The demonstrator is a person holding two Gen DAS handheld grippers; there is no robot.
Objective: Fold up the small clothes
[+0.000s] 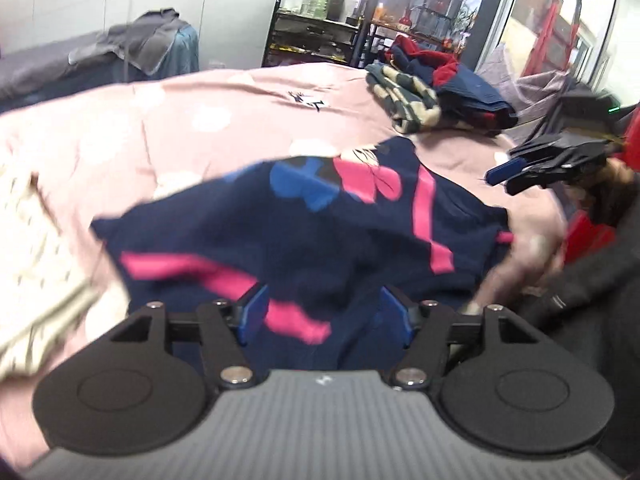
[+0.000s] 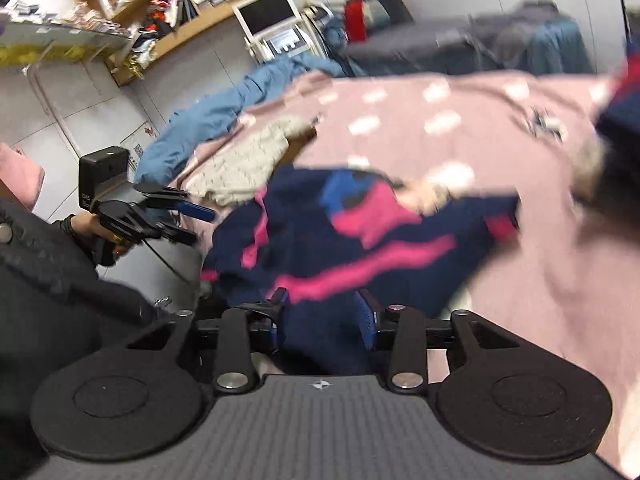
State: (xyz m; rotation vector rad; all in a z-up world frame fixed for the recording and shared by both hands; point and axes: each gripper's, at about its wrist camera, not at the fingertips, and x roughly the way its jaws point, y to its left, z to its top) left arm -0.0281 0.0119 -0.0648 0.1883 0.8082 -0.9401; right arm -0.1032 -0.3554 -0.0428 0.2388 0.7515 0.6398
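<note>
The navy garment [image 1: 304, 232] with pink stripes lies crumpled on the bed [image 1: 120, 128] near its front edge, light, soft and floppy, so with your left gripper [image 1: 322, 312] and right gripper [image 2: 322, 314] both parted, loose cloth between their fingers, pinch it at two hem corners.

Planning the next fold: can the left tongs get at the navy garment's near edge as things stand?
Probably yes. The left tongs stand open right over the navy garment, cloth showing between the blue pads, nothing on top. The right tongs hang off to the side.

Soft matt knit navy garment [image 1: 304, 240] lies on a pink cotton-like sheet [image 1: 120, 128]; shelf [image 2: 192, 12] looks wooden.
</note>
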